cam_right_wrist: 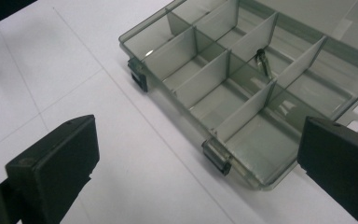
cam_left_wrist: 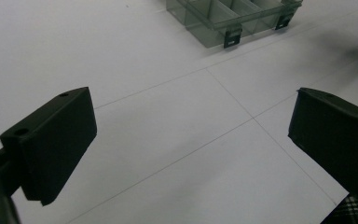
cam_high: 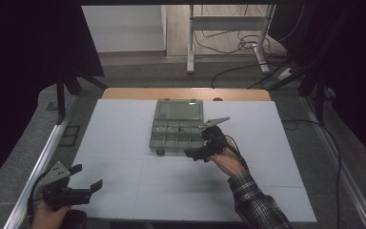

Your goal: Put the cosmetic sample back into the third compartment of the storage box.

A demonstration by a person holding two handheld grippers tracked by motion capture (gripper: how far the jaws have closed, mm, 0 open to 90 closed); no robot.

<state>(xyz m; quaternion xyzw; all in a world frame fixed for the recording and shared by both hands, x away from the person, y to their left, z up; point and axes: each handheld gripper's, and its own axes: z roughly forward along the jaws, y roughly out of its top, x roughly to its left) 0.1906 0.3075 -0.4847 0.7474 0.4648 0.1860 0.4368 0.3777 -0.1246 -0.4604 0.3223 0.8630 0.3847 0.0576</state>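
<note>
High view: a person at a white counter (cam_high: 138, 176) holds a two-jaw gripper in each hand. A clear, smoke-tinted compartment box (cam_high: 177, 129) lies open near the middle of the counter, toward its far edge, with the lid folded back flat behind it. The right gripper (cam_high: 196, 156) hovers at the box's near right corner, its jaws spread wide and gripping nothing; the right hand (cam_high: 226, 160) and a plaid sleeve (cam_high: 255, 202) reach in from the near edge. The left gripper (cam_high: 86, 177) sits well apart from the box at the counter's near left corner, jaws also wide apart and empty, with the left hand (cam_high: 47, 214) just at the near edge.

Right gripper view: the box (cam_right_wrist: 242, 93) stands between and beyond the two black jaws, its dividers marking off a grid of compartments. A small metallic item (cam_right_wrist: 264, 61), too small to identify, lies in one of the inner compartments. Two dark latches (cam_right_wrist: 216, 156) hang on the box's near wall.

Left gripper view: the jaws frame bare counter (cam_left_wrist: 168, 116), with the box (cam_left_wrist: 233, 18) far off at the top of the frame.
</note>
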